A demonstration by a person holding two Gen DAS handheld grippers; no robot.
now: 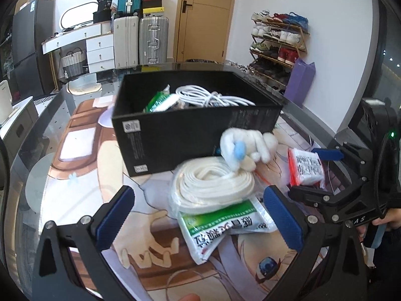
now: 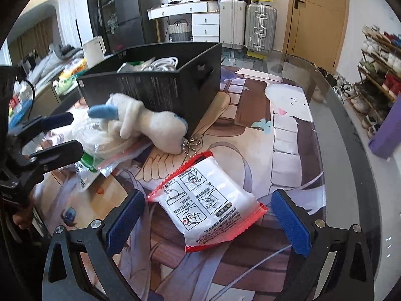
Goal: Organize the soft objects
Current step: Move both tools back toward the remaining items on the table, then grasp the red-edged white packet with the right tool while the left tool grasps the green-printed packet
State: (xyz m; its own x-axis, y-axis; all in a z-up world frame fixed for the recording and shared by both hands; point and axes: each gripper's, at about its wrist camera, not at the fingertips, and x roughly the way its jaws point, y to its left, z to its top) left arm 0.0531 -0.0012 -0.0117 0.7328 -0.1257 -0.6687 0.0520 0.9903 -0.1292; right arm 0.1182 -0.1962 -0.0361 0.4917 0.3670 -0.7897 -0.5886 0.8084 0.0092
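— Counting from the largest: what is seen on the table (image 2: 333,130)?

— One black box (image 1: 180,135) is set on the illustrated mat (image 2: 288,135) that covers the glass top. Inside it, one bundle of white cable (image 1: 213,96) and one green-and-white sachet (image 1: 158,100) can be made out (anything deeper is hidden). In front of the box, one coil of white flat strap (image 1: 213,185) is laid in a clear bag, and one white plush toy (image 1: 245,148) with a blue patch and a bead chain is rested on the coil, against the box wall. One green-printed sachet (image 1: 220,228) is tucked under the coil. One red-edged white packet (image 2: 210,200) is laid flat on the mat, apart from the pile.

— And the grippers?

— Two are counted. The left gripper (image 1: 198,220) is held over the green sachet and coil with its jaws spread wide and nothing gripped. The right gripper (image 2: 208,223) is held over the red-edged packet, jaws likewise released, the packet lying between the blue pads (image 2: 125,220) but not seen to be touched.

— The room?

— Three suitcases (image 1: 153,40), one wooden door (image 1: 205,17), one white dresser (image 1: 97,47) and one shoe rack (image 1: 278,42) are shown along the walls.
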